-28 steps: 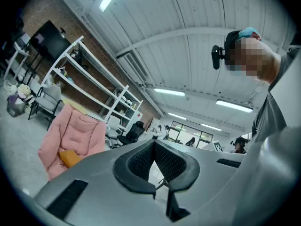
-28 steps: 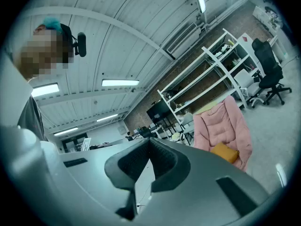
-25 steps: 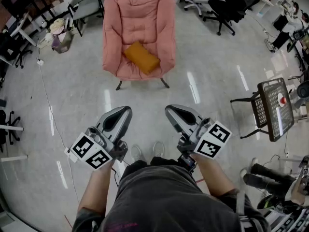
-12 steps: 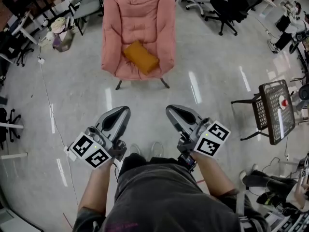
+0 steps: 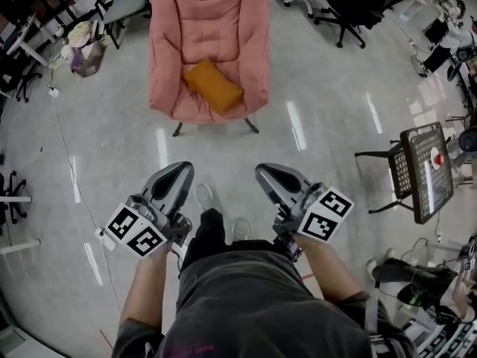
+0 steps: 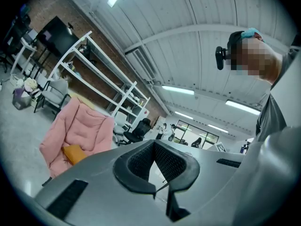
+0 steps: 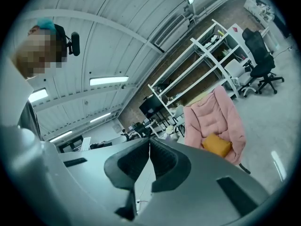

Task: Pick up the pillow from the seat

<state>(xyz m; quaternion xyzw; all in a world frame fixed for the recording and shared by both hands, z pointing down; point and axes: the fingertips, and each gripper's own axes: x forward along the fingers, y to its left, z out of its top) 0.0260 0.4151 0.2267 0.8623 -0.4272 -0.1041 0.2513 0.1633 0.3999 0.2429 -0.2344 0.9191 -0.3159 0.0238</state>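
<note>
Left gripper [image 5: 179,173] and right gripper [image 5: 268,174], both pressed together and empty, stand well short of the orange pillow [image 5: 214,86] at twelve o'clock on the pink armchair [image 5: 209,21] seat; it is probably soft and light, so pinch a corner.

The head view looks steeply down on the left gripper [image 5: 179,171] and right gripper [image 5: 264,174] close below, each gripper view looks about level along its own jaws, and all three share the pink armchair [image 5: 209,43] and orange pillow [image 5: 214,86] farther ahead.

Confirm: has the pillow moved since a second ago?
No. The pillow lies in the same spot on the chair seat; only the view shifted.
</note>
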